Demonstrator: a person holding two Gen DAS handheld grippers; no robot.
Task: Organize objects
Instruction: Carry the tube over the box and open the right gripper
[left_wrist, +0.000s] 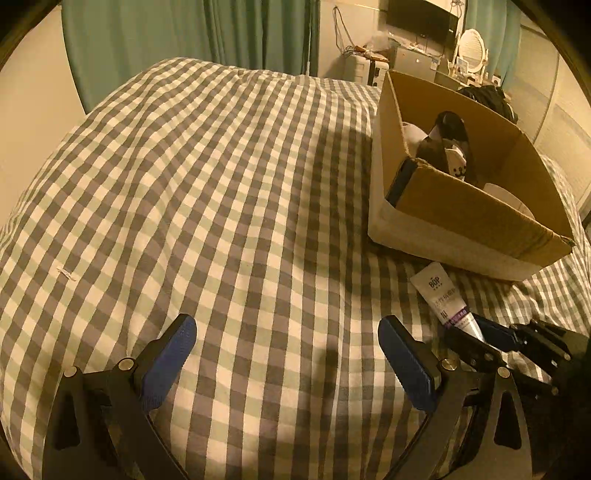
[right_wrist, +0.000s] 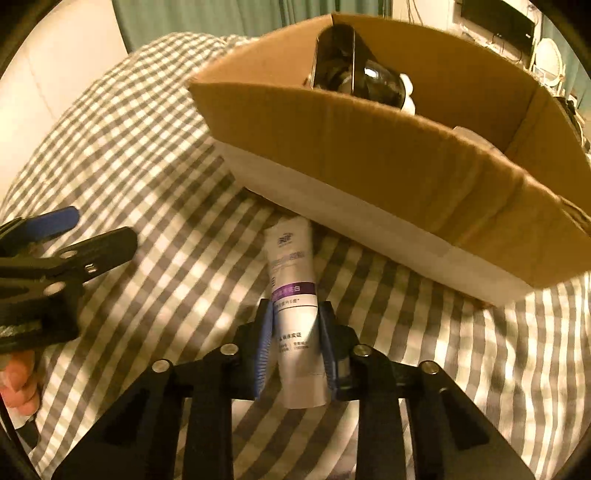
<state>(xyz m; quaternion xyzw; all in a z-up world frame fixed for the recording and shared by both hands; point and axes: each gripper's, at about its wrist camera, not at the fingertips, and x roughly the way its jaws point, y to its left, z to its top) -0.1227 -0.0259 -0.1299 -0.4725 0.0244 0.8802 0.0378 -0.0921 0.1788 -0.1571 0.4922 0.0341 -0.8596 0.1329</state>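
Note:
My right gripper (right_wrist: 294, 314) is shut on a white tube (right_wrist: 293, 280) with a purple band, its far end pointing at the cardboard box (right_wrist: 369, 155). In the left wrist view the tube (left_wrist: 445, 299) lies just in front of the box (left_wrist: 476, 218), with the right gripper (left_wrist: 480, 336) on it. The box holds a dark rounded object (right_wrist: 354, 74) and white items. My left gripper (left_wrist: 286, 339) is open and empty above the checked bedspread (left_wrist: 221, 184), left of the tube; it also shows in the right wrist view (right_wrist: 66, 229).
The box sits on the right side of the bed. Green curtains (left_wrist: 184, 33) hang behind the bed. A desk with a mirror (left_wrist: 471, 48) and a screen stands at the far right. A hand (right_wrist: 18, 384) shows at the lower left.

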